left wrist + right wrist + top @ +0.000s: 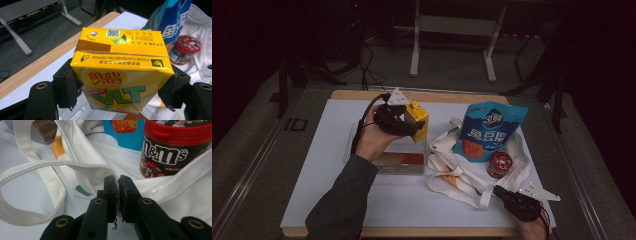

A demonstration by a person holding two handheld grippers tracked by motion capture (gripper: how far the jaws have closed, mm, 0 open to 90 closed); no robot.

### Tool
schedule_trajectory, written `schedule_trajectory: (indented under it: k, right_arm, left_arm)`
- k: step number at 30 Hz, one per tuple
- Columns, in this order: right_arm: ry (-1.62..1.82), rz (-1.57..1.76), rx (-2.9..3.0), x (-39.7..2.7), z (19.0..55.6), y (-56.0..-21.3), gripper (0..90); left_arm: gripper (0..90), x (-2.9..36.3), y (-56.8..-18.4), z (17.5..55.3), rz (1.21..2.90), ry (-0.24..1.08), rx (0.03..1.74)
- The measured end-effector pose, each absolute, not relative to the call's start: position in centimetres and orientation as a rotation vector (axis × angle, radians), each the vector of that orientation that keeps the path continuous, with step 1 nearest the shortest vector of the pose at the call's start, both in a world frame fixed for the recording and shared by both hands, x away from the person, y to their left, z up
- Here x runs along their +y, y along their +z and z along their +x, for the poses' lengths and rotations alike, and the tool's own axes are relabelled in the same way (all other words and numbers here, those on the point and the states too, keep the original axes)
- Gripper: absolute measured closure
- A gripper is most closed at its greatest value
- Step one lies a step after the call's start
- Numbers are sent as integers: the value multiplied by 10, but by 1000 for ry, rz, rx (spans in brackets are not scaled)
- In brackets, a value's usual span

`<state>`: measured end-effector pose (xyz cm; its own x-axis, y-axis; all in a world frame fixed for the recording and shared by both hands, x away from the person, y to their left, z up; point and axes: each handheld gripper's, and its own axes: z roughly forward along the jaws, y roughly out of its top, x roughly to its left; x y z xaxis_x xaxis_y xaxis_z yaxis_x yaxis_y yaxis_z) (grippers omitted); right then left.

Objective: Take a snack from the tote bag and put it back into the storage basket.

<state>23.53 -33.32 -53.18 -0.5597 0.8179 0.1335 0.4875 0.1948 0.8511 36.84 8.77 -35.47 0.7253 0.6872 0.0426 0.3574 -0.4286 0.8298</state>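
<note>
Above the white table [327,165], the left gripper [404,120] holds a yellow carton [419,119] in the air, its jaws clamped on the carton's two sides. From the left gripper view, the carton [120,67] sits squarely between the black pads, upside down to the camera, with green letters on its front and a printed date on the end that faces away. Just below the carton lies a shiny tray [399,162]. To the right, a white tote bag [462,172] lies slumped on the table, with a blue snack pouch [489,130] and a red-lidded candy jar [499,165] resting on it. At the table's near right corner, the right gripper [504,195] has its jaws pressed together on the bag's edge. The right gripper view shows the white hem [150,187] pinched between the pads, a strap [30,182] looping off to the left, and the jar [172,150] standing just behind.
</note>
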Motion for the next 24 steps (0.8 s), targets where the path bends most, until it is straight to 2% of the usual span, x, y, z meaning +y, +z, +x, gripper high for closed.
schedule_trajectory:
  k: [24]
  right_arm:
    - [1314,1229,2125,-333,235,-532,840]
  left_arm:
    - [288,123,-366,382,2027,553,967]
